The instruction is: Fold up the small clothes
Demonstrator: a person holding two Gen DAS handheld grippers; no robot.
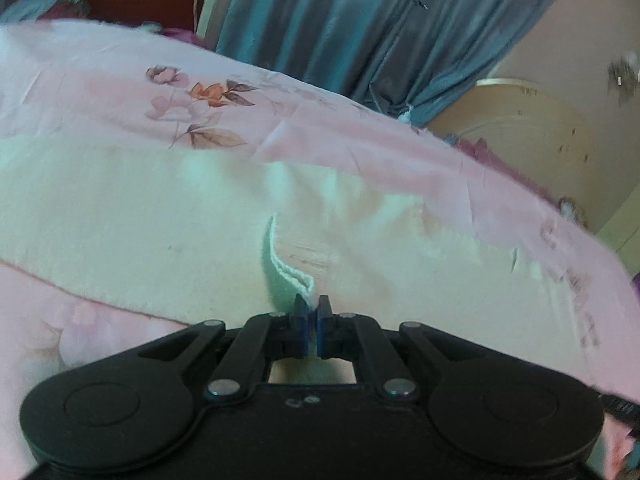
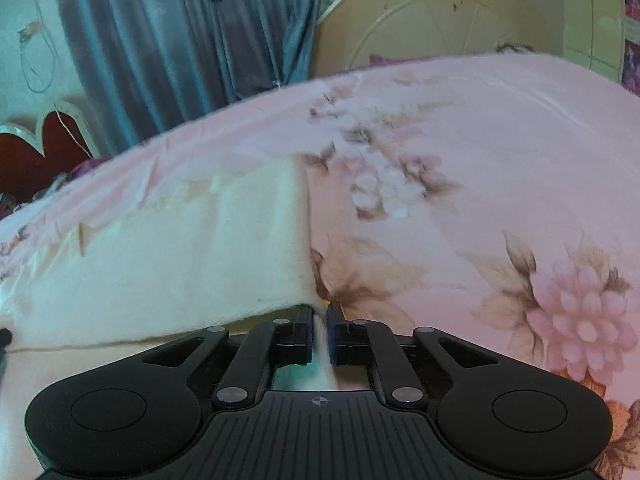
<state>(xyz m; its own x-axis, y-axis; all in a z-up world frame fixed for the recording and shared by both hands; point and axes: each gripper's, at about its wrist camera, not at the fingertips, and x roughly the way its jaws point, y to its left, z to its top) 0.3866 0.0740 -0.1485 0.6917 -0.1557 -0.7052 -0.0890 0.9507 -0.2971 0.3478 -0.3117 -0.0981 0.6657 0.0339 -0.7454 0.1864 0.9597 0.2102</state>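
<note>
A small cream-white fleecy garment [image 1: 140, 216] lies spread on a pink flowered bedsheet [image 1: 340, 136]. In the left wrist view its stitched hem edge [image 1: 286, 270] rises in a loop into my left gripper [image 1: 313, 310], which is shut on that edge. In the right wrist view the same garment [image 2: 168, 264] fills the left half, with its right edge running down to my right gripper [image 2: 319, 316]. That gripper is shut on the garment's near right corner, and white cloth shows between the pads.
The bedsheet [image 2: 480, 160] covers the whole bed. Blue-grey curtains [image 1: 340, 20] hang behind it. A cream headboard [image 2: 440, 12] stands at the far end, and a red heart-shaped piece [image 2: 36, 148] sits at the other side.
</note>
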